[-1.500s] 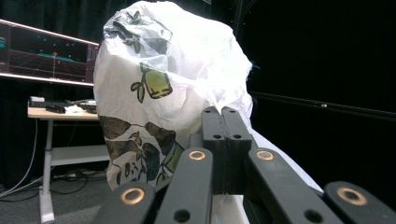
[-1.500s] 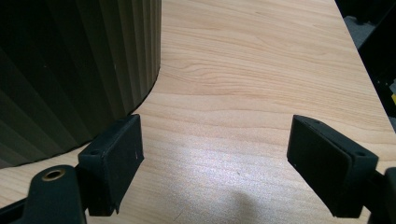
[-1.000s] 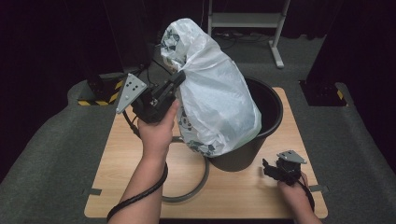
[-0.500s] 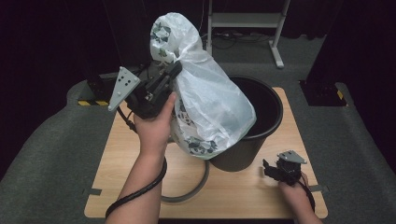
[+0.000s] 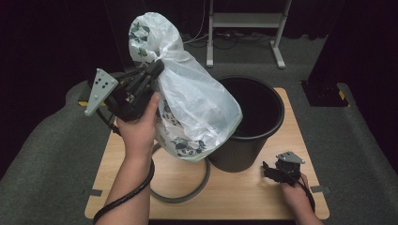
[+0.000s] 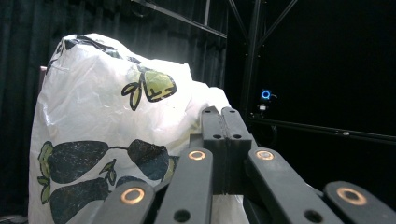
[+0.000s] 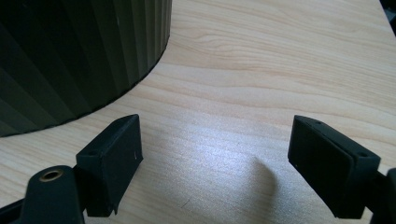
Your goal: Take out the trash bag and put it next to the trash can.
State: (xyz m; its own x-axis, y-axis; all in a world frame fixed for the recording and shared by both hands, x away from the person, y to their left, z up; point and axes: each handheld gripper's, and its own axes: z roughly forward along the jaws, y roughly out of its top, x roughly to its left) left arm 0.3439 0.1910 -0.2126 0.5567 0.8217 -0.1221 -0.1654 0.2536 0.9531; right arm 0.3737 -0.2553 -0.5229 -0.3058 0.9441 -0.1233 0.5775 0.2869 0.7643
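A white plastic bag (image 5: 187,101) printed with dark pears hangs in the air, left of and above a black ribbed bin (image 5: 253,122). My left gripper (image 5: 155,70) is shut on the bag's pinched neck, and the bag's puffed top rises above the grip. In the left gripper view the closed jaws press into the bag (image 6: 116,140). My right gripper (image 5: 268,169) rests open near the table's front right edge, just beside the bin (image 7: 74,56), with nothing between its fingers (image 7: 112,163).
A grey ring (image 5: 187,190) lies on the wooden table (image 5: 234,201) under the bag. A white metal stand (image 5: 244,28) is on the floor behind the table. Dark carpet surrounds the table.
My left gripper has lifted the bag up and to the left, out of the bin's mouth. The right gripper has stayed in place.
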